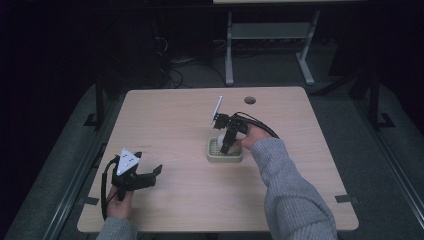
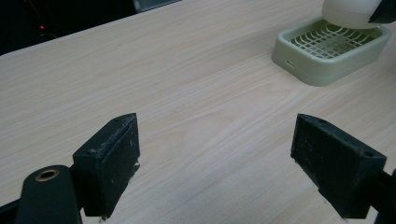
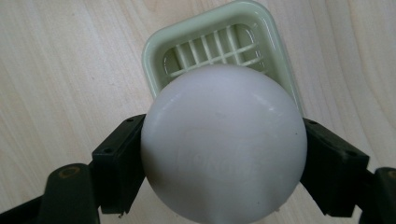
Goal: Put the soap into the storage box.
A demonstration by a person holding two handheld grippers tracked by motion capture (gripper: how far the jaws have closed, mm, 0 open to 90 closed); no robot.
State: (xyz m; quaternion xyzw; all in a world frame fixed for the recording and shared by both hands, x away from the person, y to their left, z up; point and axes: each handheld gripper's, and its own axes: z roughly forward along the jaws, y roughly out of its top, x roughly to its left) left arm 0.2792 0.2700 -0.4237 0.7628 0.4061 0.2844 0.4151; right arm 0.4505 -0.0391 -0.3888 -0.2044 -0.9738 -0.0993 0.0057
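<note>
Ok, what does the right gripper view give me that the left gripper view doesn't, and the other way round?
Right gripper view alone: the whole white bar of soap clamped between the right gripper's jaws, faint embossing on its face, held above the pale green soap dish.

Left gripper view alone: the left gripper with jaws wide apart and nothing between them, over bare wooden table, plus the dish's side wall and the table's far edge.

Both: the slatted dish, the soap, the table.

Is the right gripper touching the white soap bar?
Touching. In the right gripper view the right gripper has both black jaws pressed flat against opposite sides of the white soap bar, no gap at either side, above the green soap dish.
</note>
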